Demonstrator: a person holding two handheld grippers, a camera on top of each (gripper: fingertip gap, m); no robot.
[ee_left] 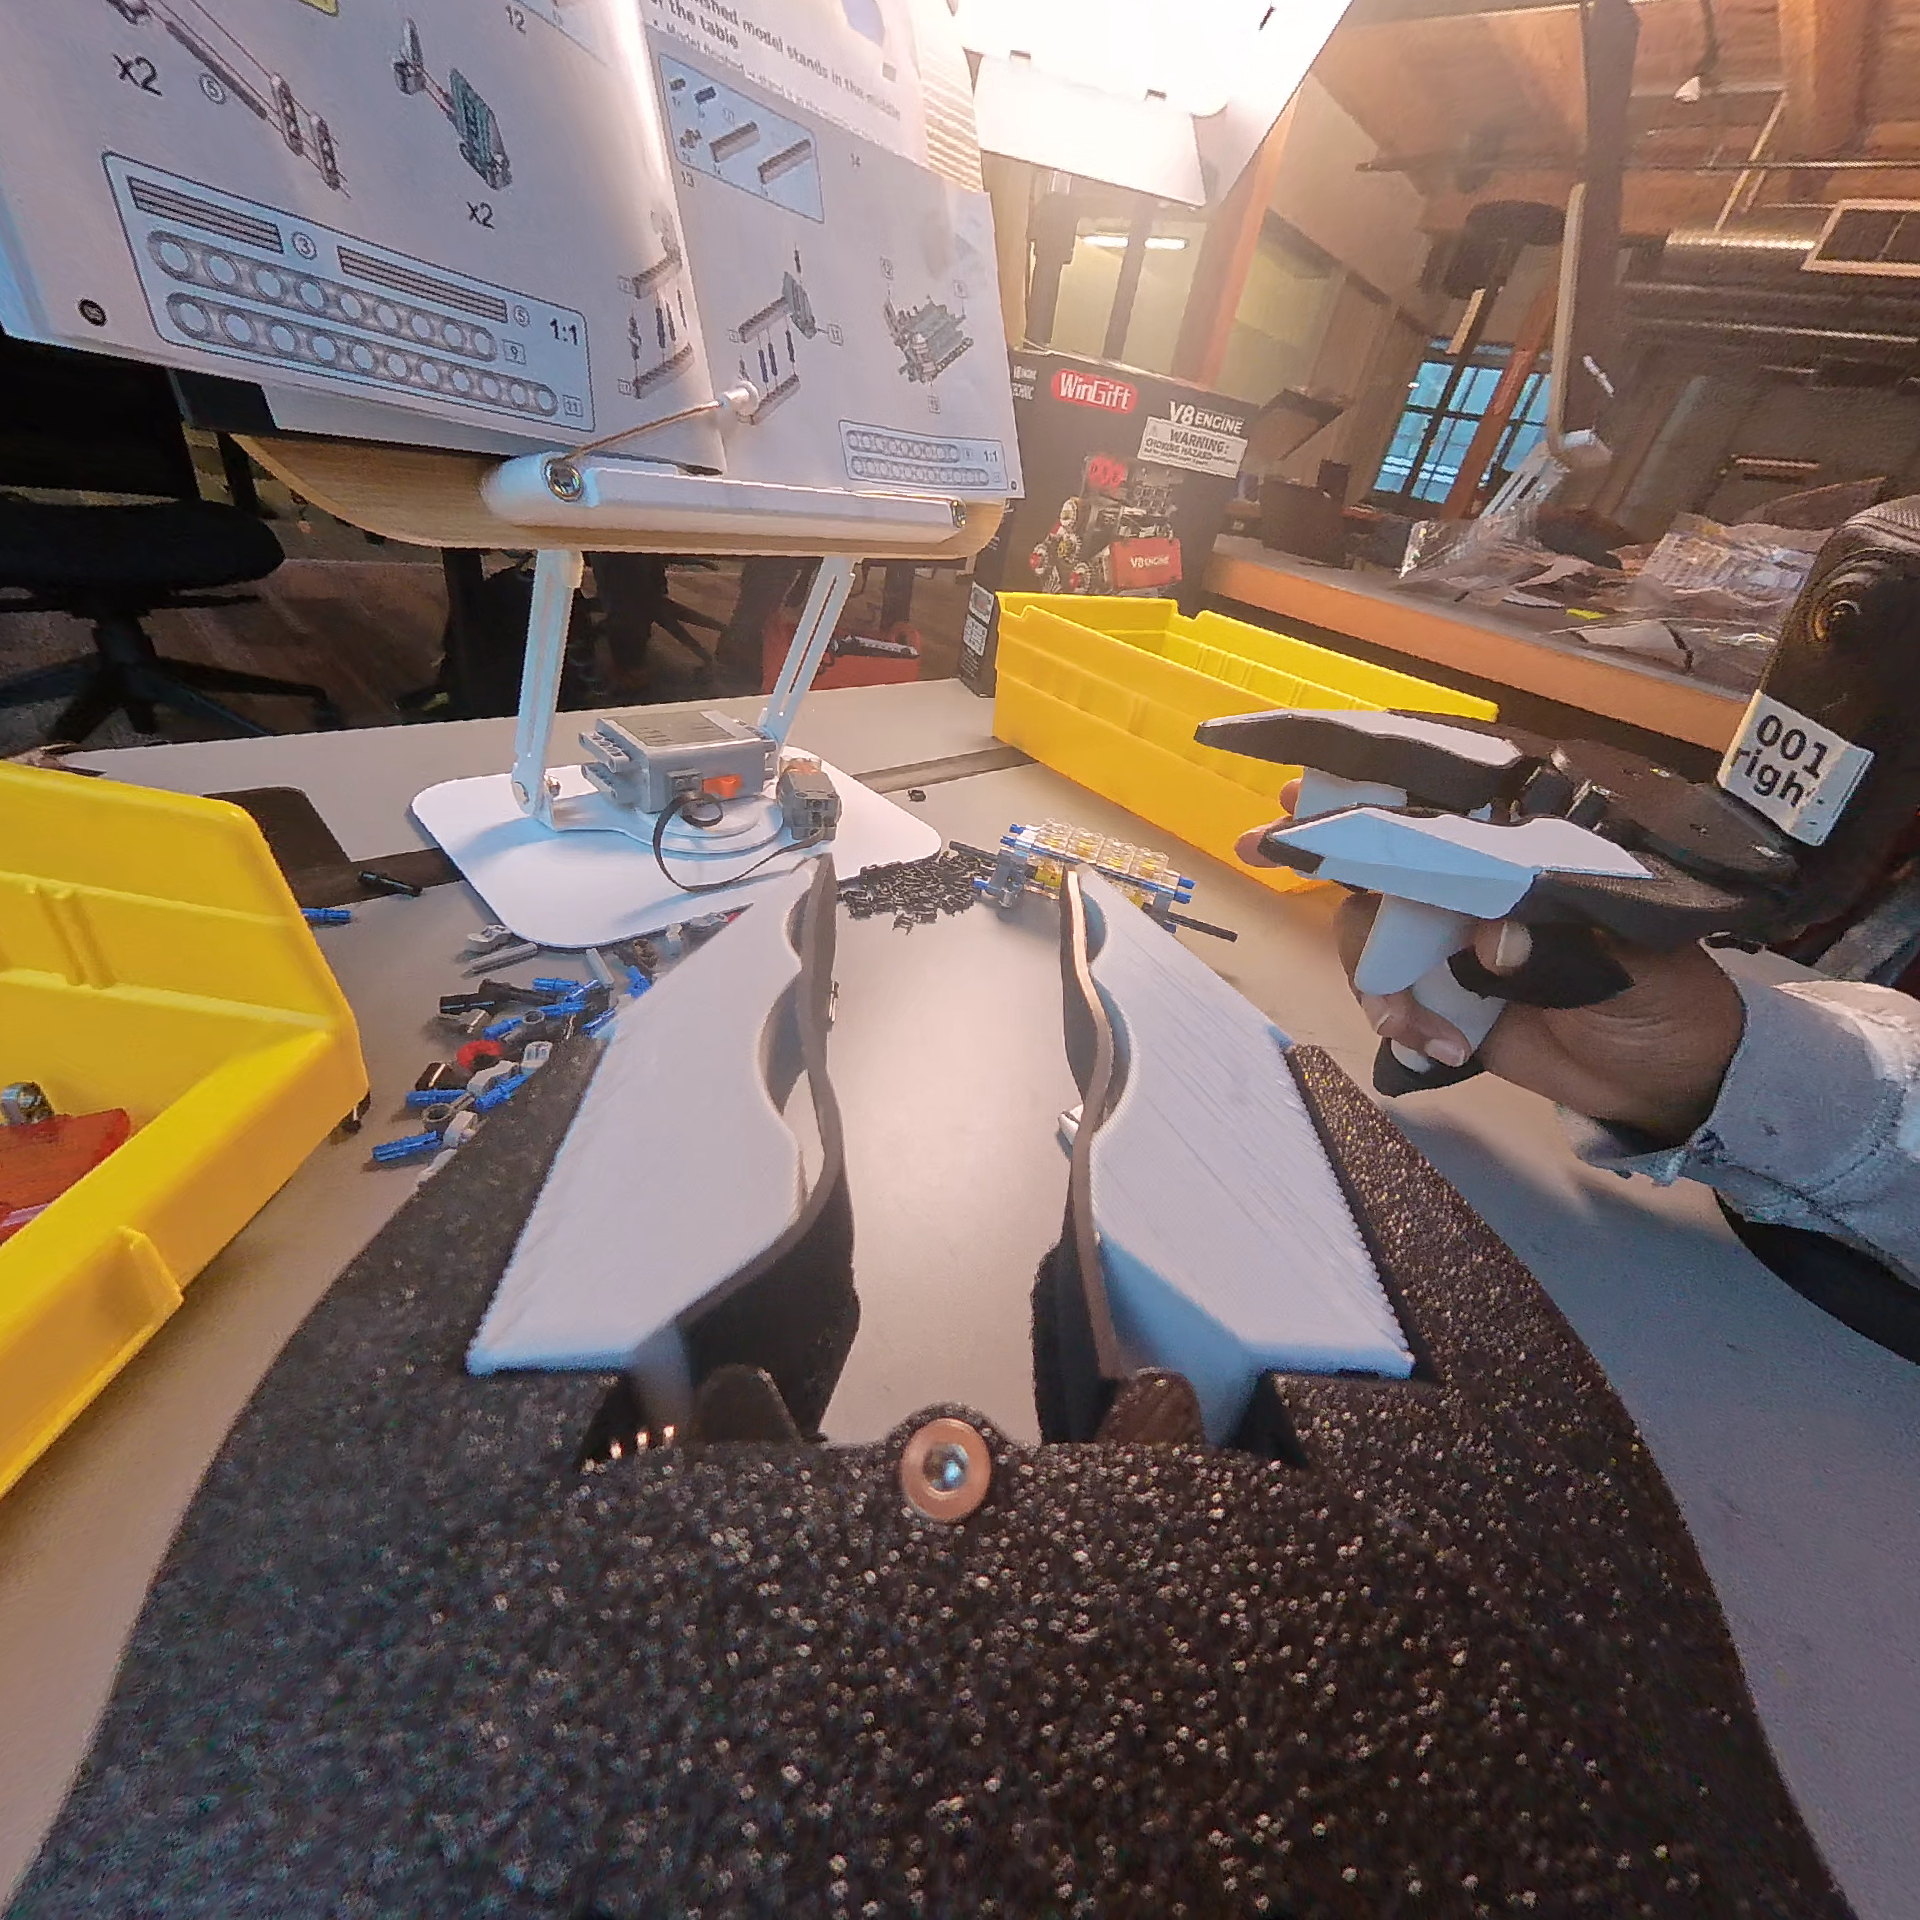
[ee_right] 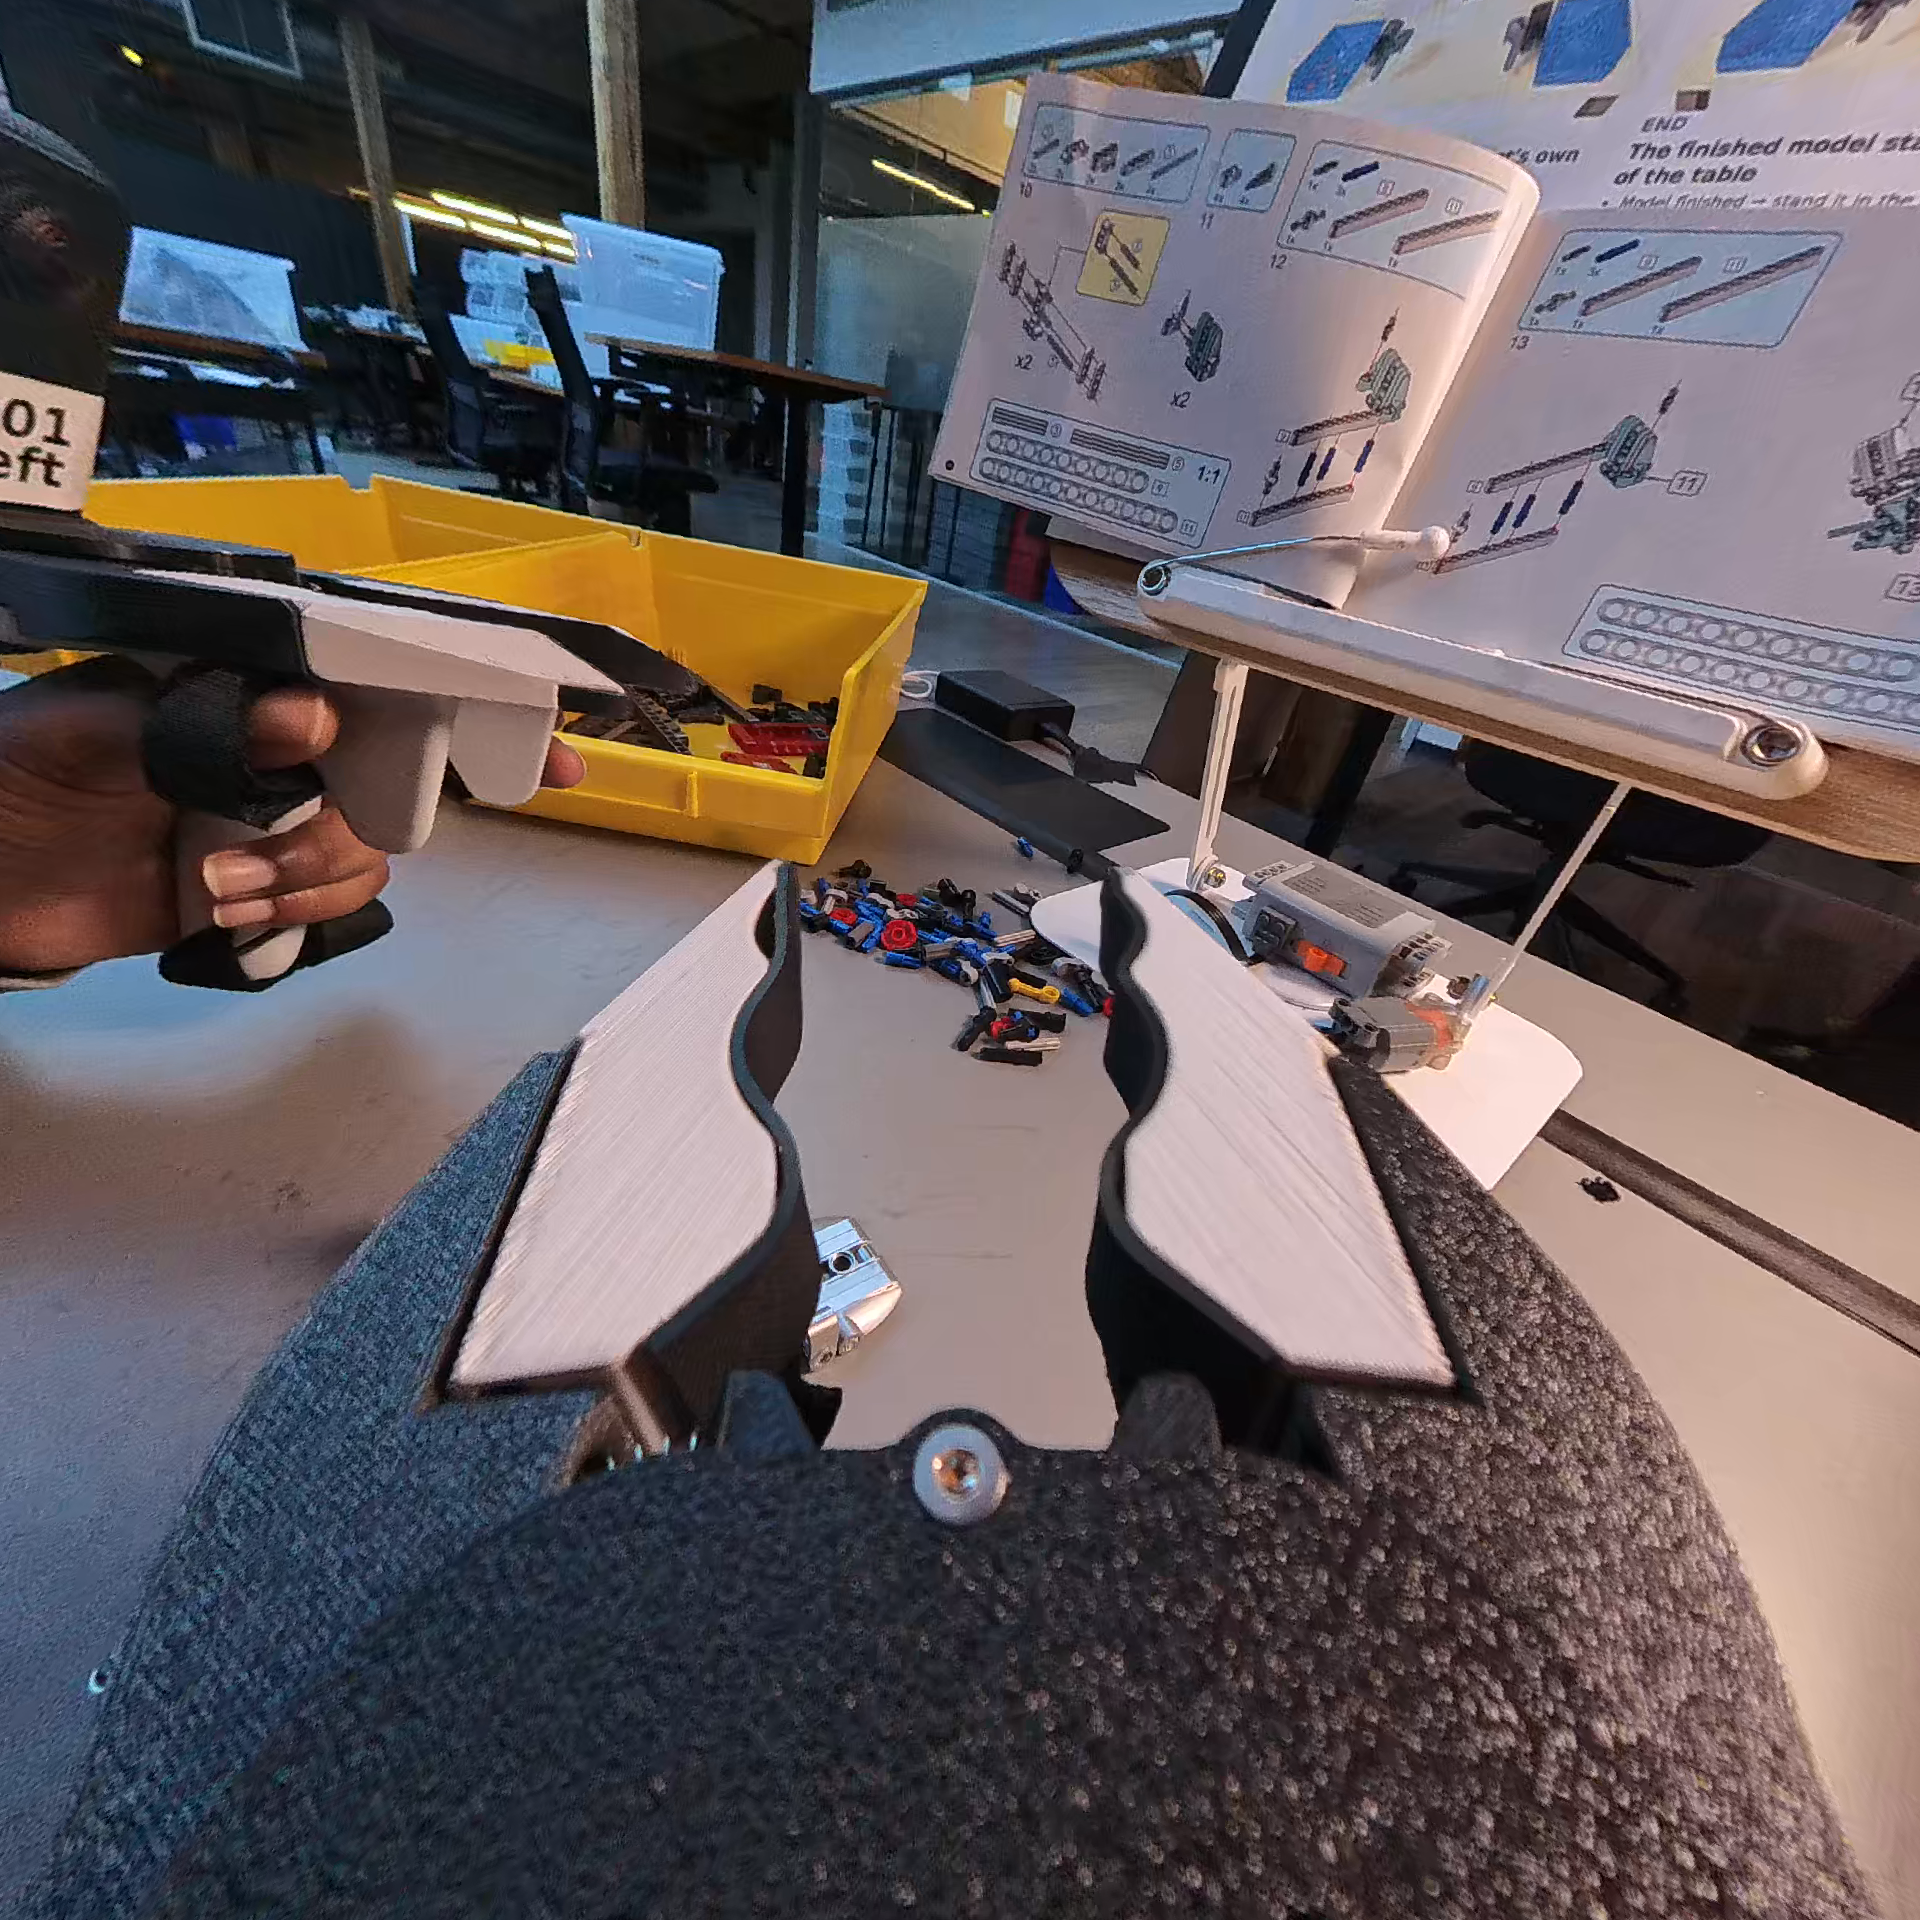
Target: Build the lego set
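My left gripper (ee_left: 948, 883) is open and empty, low over the grey table (ee_left: 935, 1091). Just past its tips lie a heap of small black pins (ee_left: 902, 894) and a small clear-and-yellow brick assembly (ee_left: 1091, 862). My right gripper (ee_right: 951, 888) is open and empty, with its tips near a scatter of blue, black and red pins (ee_right: 956, 956). A silver brick part (ee_right: 847, 1288) lies on the table under its left finger. Each gripper, held in a hand, shows in the other's view: the right (ee_left: 1382, 810) and the left (ee_right: 499, 675).
A white book stand (ee_left: 665, 862) holds an open instruction booklet (ee_left: 416, 208); a grey battery box (ee_left: 675, 764) and a motor (ee_left: 810, 800) sit on its base. Yellow bins stand at the left (ee_left: 156, 987) and at the back right (ee_left: 1143, 707). A dark product box (ee_left: 1122, 499) stands behind.
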